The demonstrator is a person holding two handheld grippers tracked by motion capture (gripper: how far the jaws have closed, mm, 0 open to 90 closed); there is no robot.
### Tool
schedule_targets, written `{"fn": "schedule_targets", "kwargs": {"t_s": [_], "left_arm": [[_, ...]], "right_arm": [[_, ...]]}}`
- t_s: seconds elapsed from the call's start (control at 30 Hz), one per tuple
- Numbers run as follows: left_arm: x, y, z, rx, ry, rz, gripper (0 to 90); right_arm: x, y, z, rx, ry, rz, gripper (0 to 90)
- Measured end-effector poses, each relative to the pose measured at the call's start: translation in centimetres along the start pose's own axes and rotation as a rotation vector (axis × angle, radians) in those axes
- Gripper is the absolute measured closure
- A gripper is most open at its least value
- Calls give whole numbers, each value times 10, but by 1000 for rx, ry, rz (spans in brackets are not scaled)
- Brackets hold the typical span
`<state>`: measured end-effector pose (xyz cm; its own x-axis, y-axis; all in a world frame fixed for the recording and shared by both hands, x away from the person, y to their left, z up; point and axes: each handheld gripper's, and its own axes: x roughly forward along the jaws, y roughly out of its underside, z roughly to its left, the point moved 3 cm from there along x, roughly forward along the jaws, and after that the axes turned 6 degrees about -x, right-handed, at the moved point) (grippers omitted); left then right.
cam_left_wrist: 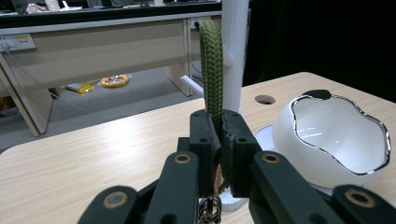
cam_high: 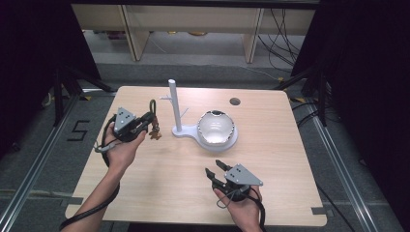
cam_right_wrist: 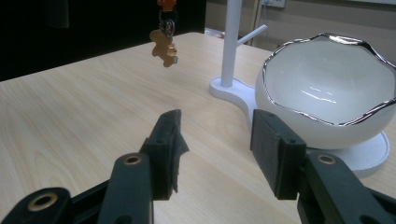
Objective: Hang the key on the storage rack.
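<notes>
We clamp the left gripper (cam_left_wrist: 218, 140) on the strap (cam_left_wrist: 212, 70); our right gripper (cam_right_wrist: 217, 149) gapes, holding nothing.

Right gripper (cam_right_wrist: 215, 154): its two black jaws stand apart, nothing between the pads, above the bare table.
Table: pale wooden table top (cam_right_wrist: 70, 121).
Bowl: glossy white egg-shaped bowl with a wavy silver rim (cam_right_wrist: 322, 88), at right on a flat white base.
Post: white upright stand with a side peg (cam_right_wrist: 232, 42), far of centre, just beside the bowl.
Charm: orange gingerbread-man key charm (cam_right_wrist: 163, 46), hanging clear of the table, far left.
</notes>
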<state>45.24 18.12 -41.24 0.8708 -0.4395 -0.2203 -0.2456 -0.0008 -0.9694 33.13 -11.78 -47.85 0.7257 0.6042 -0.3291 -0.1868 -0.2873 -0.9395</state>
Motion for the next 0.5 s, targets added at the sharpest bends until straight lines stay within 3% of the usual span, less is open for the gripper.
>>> {"fn": "schedule_targets", "kwargs": {"t_s": [0.3, 0.33, 0.4, 0.5], "left_arm": [[6, -3, 0, -11, -12, 6, 832], [8, -4, 0, -8, -16, 7, 832], [10, -4, 0, -3, -20, 11, 832], [12, -5, 0, -5, -24, 7, 832]], "right_arm": [[0, -1, -1, -7, -4, -6, 535], [0, -2, -4, -50, 8, -19, 533], [-1, -1, -1, 9, 3, 2, 531], [-2, -1, -1, 7, 2, 3, 531]]}}
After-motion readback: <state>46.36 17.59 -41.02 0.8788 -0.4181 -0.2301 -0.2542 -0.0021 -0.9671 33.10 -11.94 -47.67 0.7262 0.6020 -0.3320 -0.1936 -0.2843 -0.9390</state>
